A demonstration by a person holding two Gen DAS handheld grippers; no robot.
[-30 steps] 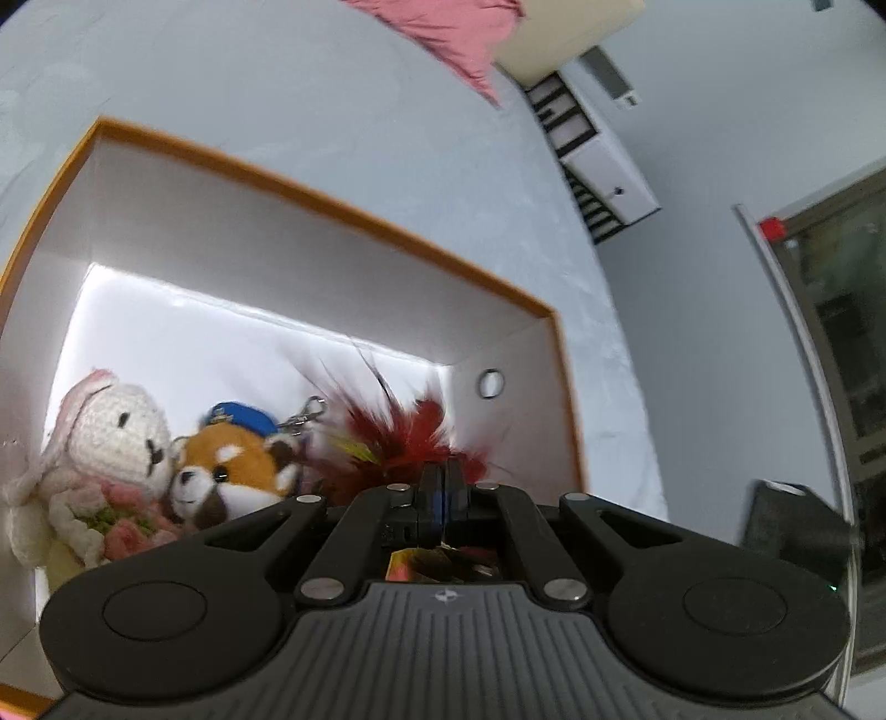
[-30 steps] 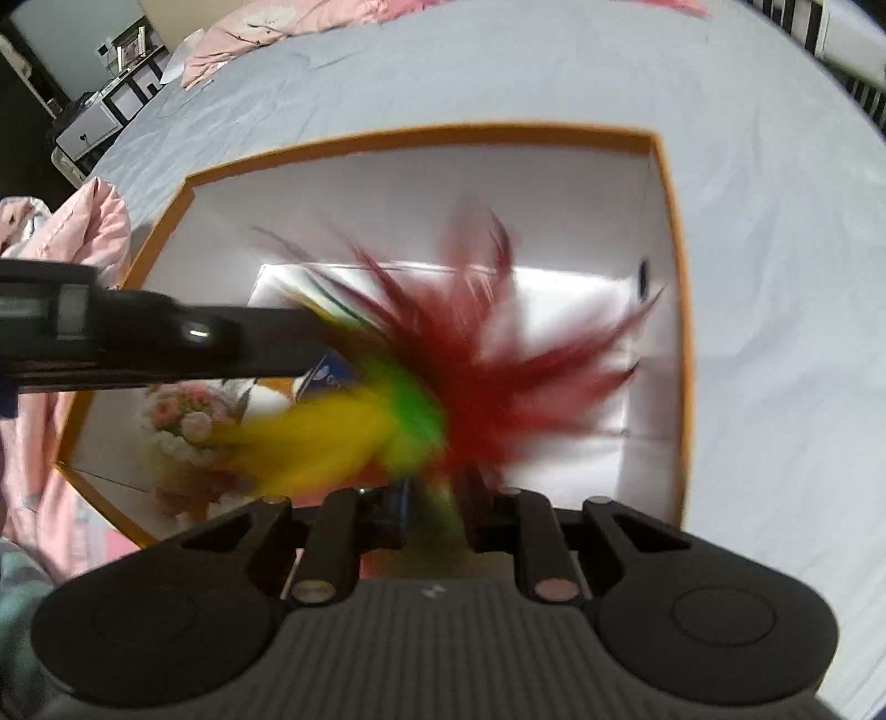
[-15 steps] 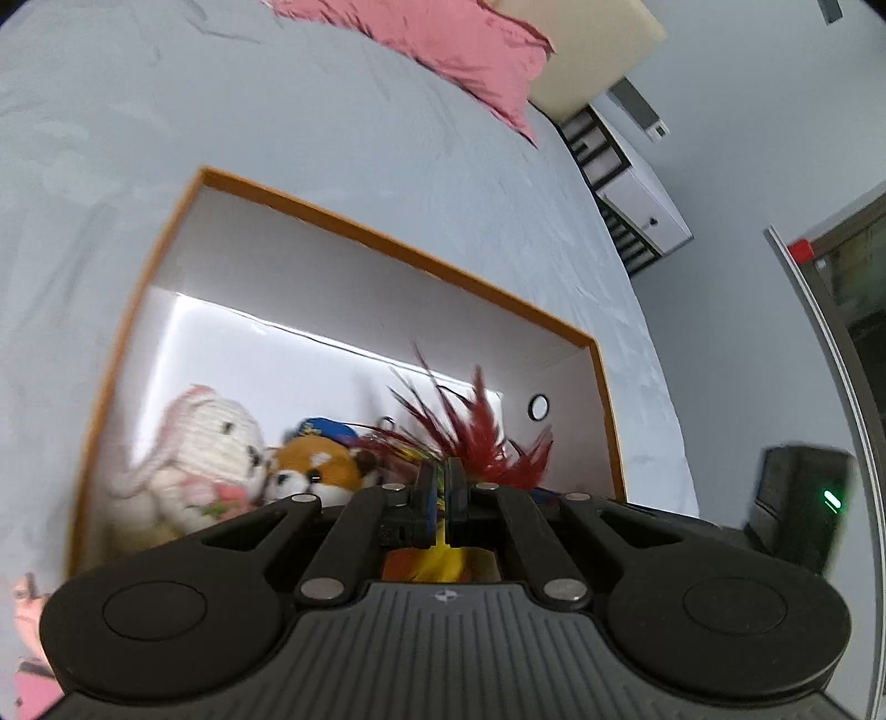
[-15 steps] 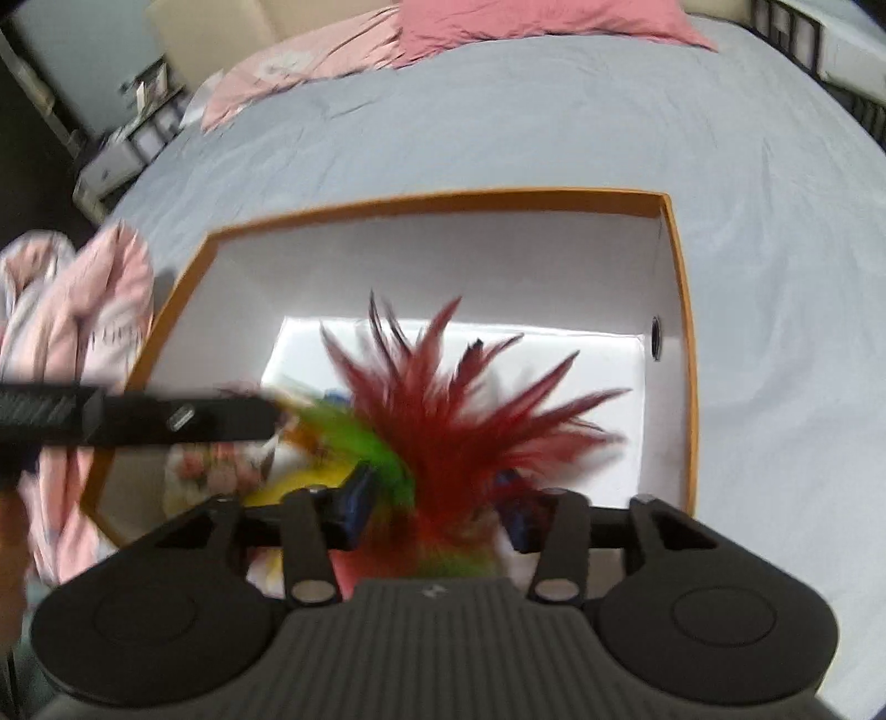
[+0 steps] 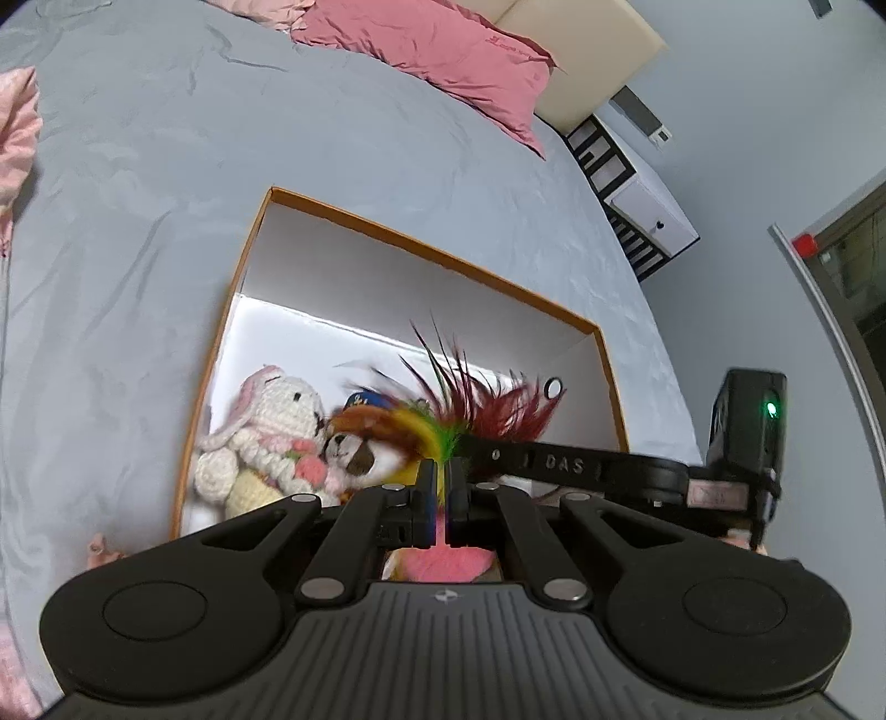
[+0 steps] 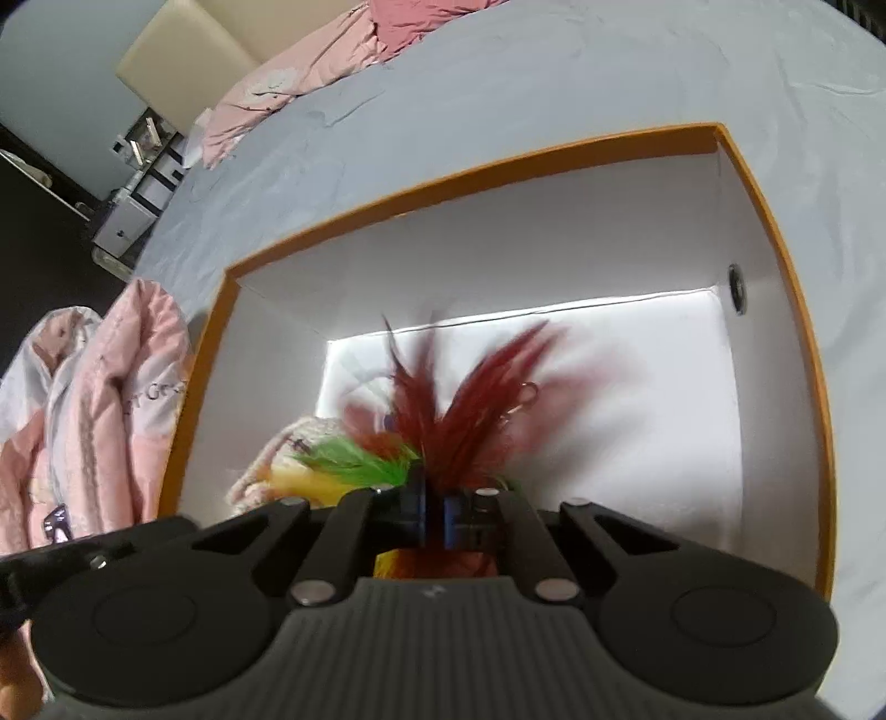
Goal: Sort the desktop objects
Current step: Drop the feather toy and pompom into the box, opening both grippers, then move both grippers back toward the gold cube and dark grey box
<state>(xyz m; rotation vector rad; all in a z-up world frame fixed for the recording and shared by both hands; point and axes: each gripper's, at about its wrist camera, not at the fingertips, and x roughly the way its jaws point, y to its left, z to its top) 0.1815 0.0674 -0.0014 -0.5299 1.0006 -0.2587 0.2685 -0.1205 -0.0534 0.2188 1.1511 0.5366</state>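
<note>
An orange-rimmed white box (image 5: pixel 421 243) (image 6: pixel 470 166) lies on the grey bed. Against its left wall sit a white knitted bunny (image 5: pixel 271 410) (image 6: pixel 288 448) and a red panda plush (image 5: pixel 354 451). A feather toy (image 6: pixel 448 421) (image 5: pixel 487 410) with red, green and yellow plumes stands over the box's near part. Its base is between the pads of my right gripper (image 6: pixel 434 498) (image 5: pixel 470 448), whose jaws are closing on it. My left gripper (image 5: pixel 440 476) hangs shut above the box's near edge, with nothing between its fingers, just beside the right gripper's arm.
Pink pillows (image 5: pixel 443 50) lie at the bed's head, and a pink quilt (image 6: pixel 99 399) is bunched left of the box. A white shelf unit (image 5: pixel 637 205) stands beside the bed. Something pink and fluffy (image 5: pixel 443 565) shows under my left gripper.
My left gripper has drawn back and up from the box, so more of the bed shows. My right gripper opened wide, then closed around the feather toy's base; the feathers swung upright.
</note>
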